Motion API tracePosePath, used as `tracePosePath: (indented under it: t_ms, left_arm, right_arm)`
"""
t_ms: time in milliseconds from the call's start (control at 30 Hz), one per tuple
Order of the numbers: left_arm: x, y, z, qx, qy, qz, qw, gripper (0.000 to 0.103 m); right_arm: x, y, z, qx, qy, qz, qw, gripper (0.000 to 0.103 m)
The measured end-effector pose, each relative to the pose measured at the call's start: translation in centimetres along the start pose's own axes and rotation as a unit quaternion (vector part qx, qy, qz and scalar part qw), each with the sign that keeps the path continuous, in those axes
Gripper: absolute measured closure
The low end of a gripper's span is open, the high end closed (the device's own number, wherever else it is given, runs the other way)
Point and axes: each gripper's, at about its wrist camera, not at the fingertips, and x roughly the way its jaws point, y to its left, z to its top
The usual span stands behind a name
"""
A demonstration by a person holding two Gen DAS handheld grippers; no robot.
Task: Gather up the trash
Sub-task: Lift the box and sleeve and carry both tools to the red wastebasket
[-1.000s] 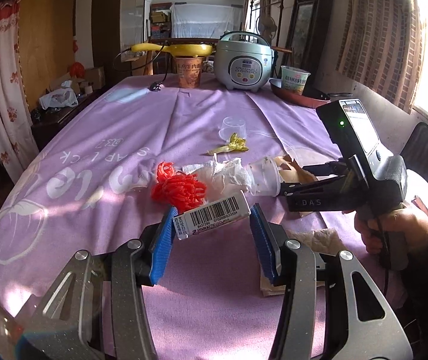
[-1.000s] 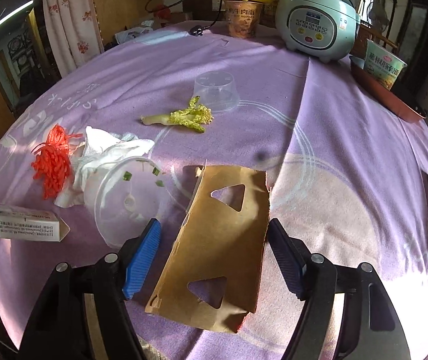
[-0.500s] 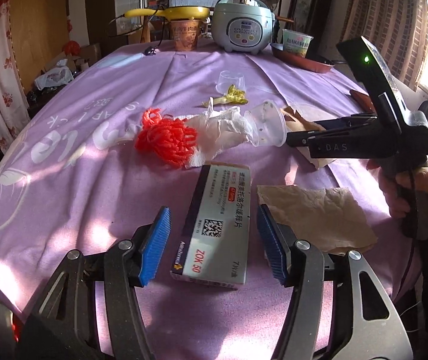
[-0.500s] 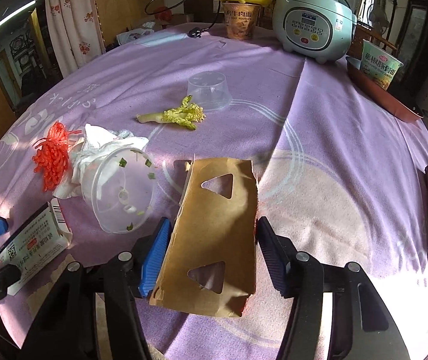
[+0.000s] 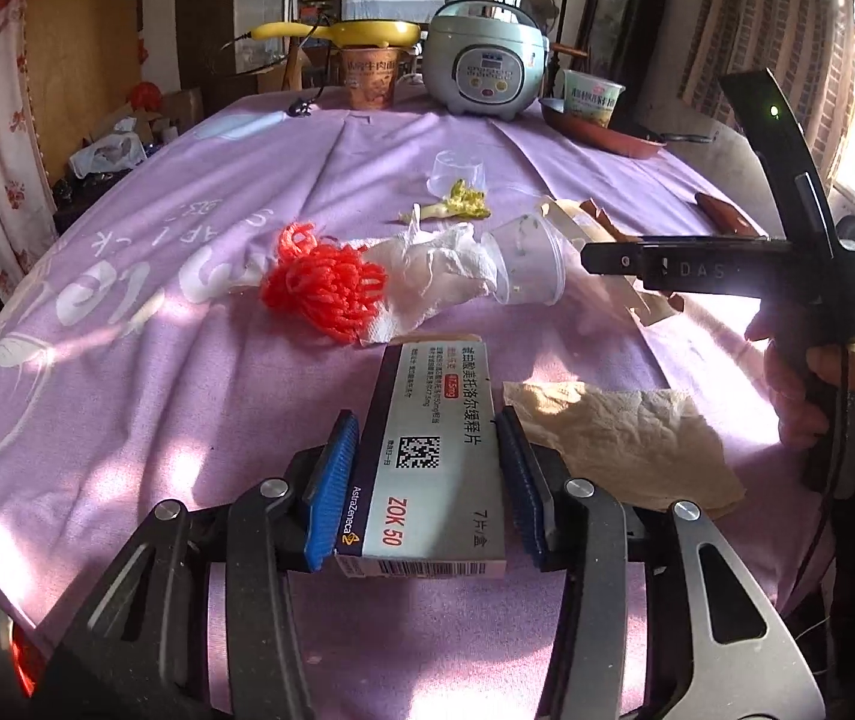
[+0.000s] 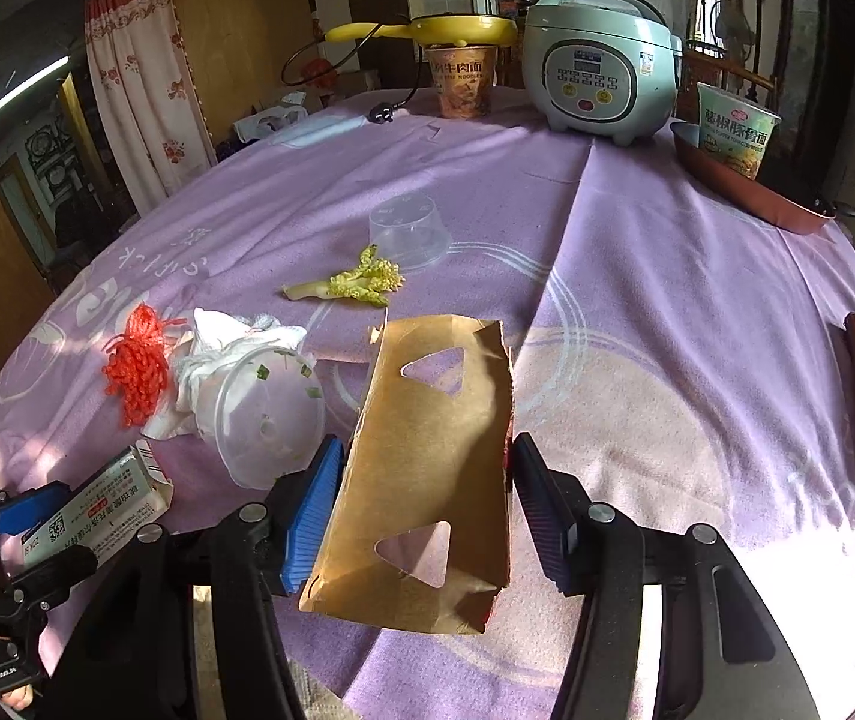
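A second ago the left gripper (image 5: 427, 474) held the pill box (image 5: 430, 456) crosswise above the table (image 5: 127, 396), barcode up; now the box lies lengthwise between the blue pads, label up, its far end pointing at the trash heap. The jaws have just been closing on it, and both pads press its long sides, so this piece looks caught again after a regrip and ready to be carried off. The right gripper (image 6: 424, 504) has also narrowed from a wider stance around the brown card (image 6: 433, 468), a folded piece with triangular holes. Its left pad touches the card's edge; on the right side the shadow makes it hard to say, but a sliver of gap seems to remain, so I would call it straddling and not yet gripping. The card stands tilted between the pads, its near end low by the jaws, its far end towards the greens (image 6: 361, 288). Just left of it lies a clear cup (image 6: 268, 420) on its side, touching a white tissue (image 6: 217, 348) and red yarn (image 6: 136, 372). A brown napkin (image 5: 619, 444) lies beside the box. A second clear cup (image 6: 409, 231) sits upside down farther out. All of that remains uncollected.
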Motion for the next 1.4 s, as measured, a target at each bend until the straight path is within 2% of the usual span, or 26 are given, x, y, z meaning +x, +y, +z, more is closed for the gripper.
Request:
tracePosePath:
  t_ms: [67, 100, 300, 367, 433, 467, 500, 567, 667, 733, 833, 867, 900, 933, 1000, 1167, 1400]
  left_arm:
    - [-1.2, 0.5, 0.3, -0.005, -0.014, 0.001, 0.9999, 0.058]
    - [-1.7, 0.7, 0.5, -0.008, -0.02, 0.001, 0.9998, 0.063]
    - [-4.3, 2.4, 0.8, -0.03, -0.043, 0.01, 0.9986, 0.066]
    - [-4.4, 2.6, 0.7, -0.031, -0.036, 0.003, 0.9989, 0.067]
    - [-3.9, 2.2, 0.3, -0.028, -0.019, -0.011, 0.9994, 0.063]
    - [-3.8, 2.0, -0.1, -0.027, -0.014, -0.014, 0.9994, 0.056]
    - [-3.5, 1.6, -0.3, -0.026, -0.01, -0.014, 0.9995, 0.041]
    - [-2.9, 0.8, -0.6, -0.018, -0.009, -0.01, 0.9998, 0.024]
    - [-1.2, 0.0, -1.1, 0.002, 0.007, 0.0, 1.0, 0.022]
    - [0.2, -0.1, -1.4, 0.01, 0.022, 0.016, 0.9996, 0.022]
    - [1.7, 0.3, -2.0, 0.009, 0.042, 0.017, 0.9989, 0.027]
    - [1.6, 0.3, -2.1, 0.012, 0.033, 0.025, 0.9991, 0.035]
    - [1.5, 0.3, -2.1, 0.013, 0.032, 0.024, 0.9991, 0.048]
    - [1.4, 0.6, -1.9, 0.008, 0.032, 0.015, 0.9993, 0.054]
    - [0.6, 1.3, -1.6, -0.012, 0.022, -0.007, 0.9997, 0.056]
    - [-3.4, 2.4, -0.7, -0.027, -0.029, 0.002, 0.9992, 0.057]
    - [-11.1, 6.8, -1.1, -0.062, -0.095, 0.063, 0.9915, 0.057]
  right_arm:
    - [-0.8, -0.3, 0.0, 0.016, -0.013, 0.025, 0.999, 0.045]
    - [-1.2, -0.5, 0.0, 0.024, -0.02, 0.036, 0.999, 0.045]
    - [-3.2, -0.6, -0.9, 0.06, -0.044, 0.097, 0.992, 0.045]
    - [-3.6, -0.3, -1.3, 0.066, -0.045, 0.108, 0.991, 0.045]
    - [-3.7, -0.2, -1.6, 0.067, -0.045, 0.108, 0.991, 0.045]
    - [-3.6, -0.2, -1.7, 0.068, -0.043, 0.107, 0.991, 0.045]
    - [-3.5, -0.2, -1.8, 0.071, -0.042, 0.107, 0.991, 0.045]
    - [-3.5, -0.2, -2.1, 0.076, -0.04, 0.109, 0.99, 0.045]
    - [-3.8, 0.0, -2.4, 0.075, -0.043, 0.111, 0.99, 0.045]
    - [-4.1, 0.1, -2.5, 0.073, -0.045, 0.112, 0.99, 0.045]
    - [-4.3, 0.0, -2.7, 0.074, -0.048, 0.114, 0.99, 0.045]
    - [-4.4, -0.1, -2.7, 0.075, -0.05, 0.115, 0.989, 0.045]
    - [-4.5, -0.2, -2.8, 0.078, -0.052, 0.117, 0.989, 0.045]
    - [-4.7, -0.3, -2.9, 0.082, -0.055, 0.118, 0.988, 0.045]
    - [-5.1, -0.4, -2.9, 0.089, -0.062, 0.124, 0.986, 0.045]
    - [-6.9, 0.0, -2.7, 0.096, -0.078, 0.152, 0.981, 0.045]
    - [-9.4, 3.7, -1.9, 0.065, -0.085, 0.212, 0.971, 0.045]
